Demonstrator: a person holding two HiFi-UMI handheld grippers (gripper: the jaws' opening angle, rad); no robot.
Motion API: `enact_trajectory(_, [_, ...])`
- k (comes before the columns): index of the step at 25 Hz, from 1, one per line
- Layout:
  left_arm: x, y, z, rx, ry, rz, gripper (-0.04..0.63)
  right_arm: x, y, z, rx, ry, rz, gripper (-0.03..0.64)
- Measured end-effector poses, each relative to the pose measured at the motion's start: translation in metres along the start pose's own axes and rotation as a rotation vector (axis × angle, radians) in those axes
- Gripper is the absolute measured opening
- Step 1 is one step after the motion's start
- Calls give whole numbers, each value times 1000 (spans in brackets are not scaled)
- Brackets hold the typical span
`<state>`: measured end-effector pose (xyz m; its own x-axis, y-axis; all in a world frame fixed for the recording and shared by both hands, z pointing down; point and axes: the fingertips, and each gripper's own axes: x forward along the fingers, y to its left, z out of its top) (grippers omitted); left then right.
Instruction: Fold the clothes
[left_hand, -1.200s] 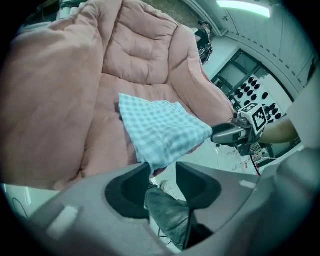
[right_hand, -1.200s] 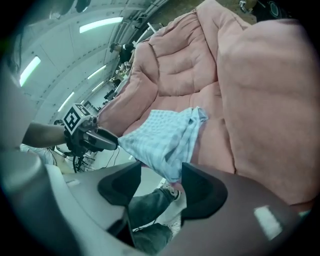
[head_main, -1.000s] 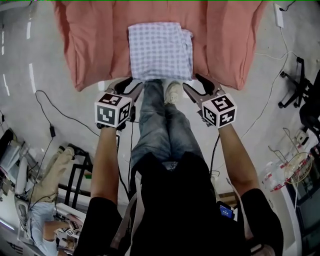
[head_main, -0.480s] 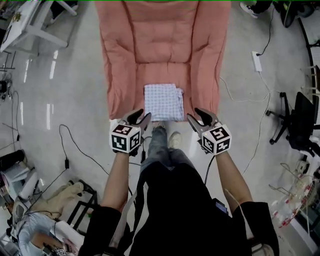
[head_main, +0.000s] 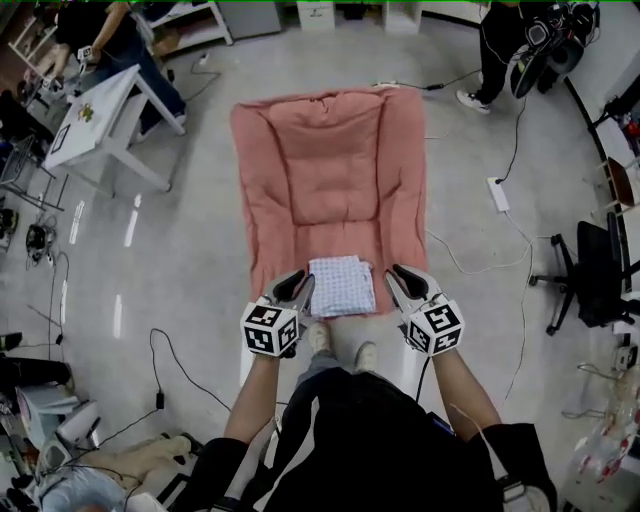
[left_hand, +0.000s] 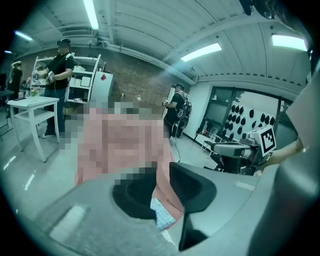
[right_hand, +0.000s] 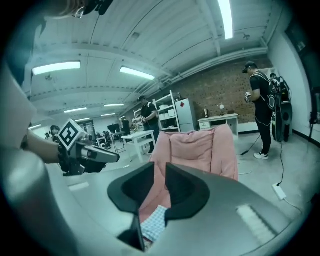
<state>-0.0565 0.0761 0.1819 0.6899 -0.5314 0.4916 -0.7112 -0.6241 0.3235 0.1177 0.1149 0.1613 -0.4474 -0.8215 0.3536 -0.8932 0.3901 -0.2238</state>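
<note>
1. Your cloth lies flat as a tidy folded packet at the middle of the cushion's near edge. The cushion itself lies on the floor. No loose corner or sleeve sticks out of the packet.
2. This piece looks finished to me. No other garment shows on the cushion or on the floor around it, so little seems left unless another piece is brought in.
3. Your left gripper is held in the air over the near left corner of the cushion, clear of the cloth. Its fingers have just been closing and now stand a narrow slit apart, with nothing between them.
4. Your right gripper mirrors it over the near right corner. Its fingers have also just been closing, and they are nearly together and empty.
5. Only the head view gives you the whole cushion, the cloth's full outline and both grippers flanking it.
6. Only the gripper views settle the slit between the fingers.
   - The left gripper shows just a checked corner of the cloth below its fingers.
   - The right gripper shows the same over the cloth, and also the cushion from low down.
</note>
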Motion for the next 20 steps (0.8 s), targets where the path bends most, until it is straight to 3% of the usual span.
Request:
enact_trajectory(11, [-21,40,76,90,-142,-61,51,19,22,62,1,-130,-120,48])
enact_trajectory(20, [-20,55,118,136,-219,-92,6,43,29,91,-26,-204,-111,8])
